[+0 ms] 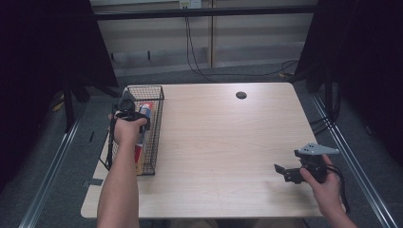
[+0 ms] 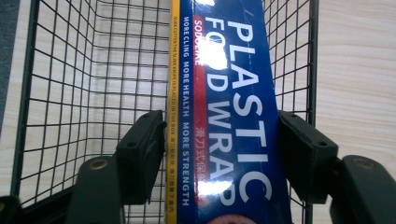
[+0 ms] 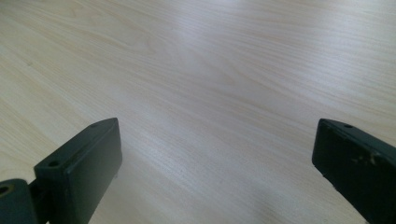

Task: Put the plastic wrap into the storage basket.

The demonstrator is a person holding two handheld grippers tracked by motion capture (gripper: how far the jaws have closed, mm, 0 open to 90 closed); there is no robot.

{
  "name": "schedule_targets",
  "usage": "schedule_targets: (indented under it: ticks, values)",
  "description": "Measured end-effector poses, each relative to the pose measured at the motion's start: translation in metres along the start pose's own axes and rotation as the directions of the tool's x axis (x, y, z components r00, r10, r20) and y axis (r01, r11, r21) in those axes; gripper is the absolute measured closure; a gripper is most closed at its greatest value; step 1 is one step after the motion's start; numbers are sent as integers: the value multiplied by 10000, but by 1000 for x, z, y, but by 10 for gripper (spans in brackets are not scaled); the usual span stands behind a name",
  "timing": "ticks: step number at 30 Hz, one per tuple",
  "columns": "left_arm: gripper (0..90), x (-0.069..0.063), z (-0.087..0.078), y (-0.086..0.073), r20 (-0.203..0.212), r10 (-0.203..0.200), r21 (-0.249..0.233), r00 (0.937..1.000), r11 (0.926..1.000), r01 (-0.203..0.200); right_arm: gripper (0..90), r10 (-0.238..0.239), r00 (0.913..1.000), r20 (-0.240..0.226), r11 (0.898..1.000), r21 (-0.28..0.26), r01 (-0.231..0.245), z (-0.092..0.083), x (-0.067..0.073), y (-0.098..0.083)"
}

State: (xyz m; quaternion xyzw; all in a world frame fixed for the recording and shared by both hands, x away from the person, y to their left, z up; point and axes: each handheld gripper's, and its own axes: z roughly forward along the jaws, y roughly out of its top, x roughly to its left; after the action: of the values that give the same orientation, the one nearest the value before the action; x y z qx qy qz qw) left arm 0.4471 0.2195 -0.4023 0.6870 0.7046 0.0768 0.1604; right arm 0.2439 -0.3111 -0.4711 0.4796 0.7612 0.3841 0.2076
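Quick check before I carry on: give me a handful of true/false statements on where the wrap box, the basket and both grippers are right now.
1. The wrap box lies inside the wire basket. True.
2. The left gripper has its jaws on either side of the box. True.
3. The right gripper holds a bottle. False: its jaws stand wide apart over bare table, nothing between them.
4. The basket sits at the table's right edge. False: it is at the left edge in the high view.
5. The box is red with black lettering. False: it is blue with white lettering and a yellow edge.
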Motion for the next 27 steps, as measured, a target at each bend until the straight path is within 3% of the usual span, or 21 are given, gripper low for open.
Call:
schedule_targets:
  ticks: [3,4,5,7,14,21,26,27]
  values:
    - [298,1,-1,0,-22,109,9,9999,9999,-109,17,15,10000,-7,10000,-6,-15,0,0,0]
    - [282,-1,0,0,73,-117,-18,9999,9999,117,17,-23,10000,28,10000,-24,23,0,0,0]
    - [268,-1,-1,0,112,28,-49,9999,10000,-28,17,-17,10000,26,10000,-29,17,0,0,0]
    - [238,-2,-2,0,160,-109,-74,9998,9999,110,17,-7,10000,10,10000,-41,7,0,0,0]
    - [150,-4,-5,1,300,218,-49,9993,9998,-216,17,-14,10000,4,10000,-59,14,0,0,1]
    - [130,-7,-10,1,311,162,-271,9994,9995,-154,17,24,10000,-4,10000,-89,-24,-1,0,1]
    - [129,-11,-16,2,380,445,-330,9983,9985,-432,17,31,10000,-20,10000,-72,-31,-1,0,1]
    - [129,-13,-17,2,473,345,-342,9983,9989,-329,17,34,10000,-17,10000,-71,-34,-1,0,1]
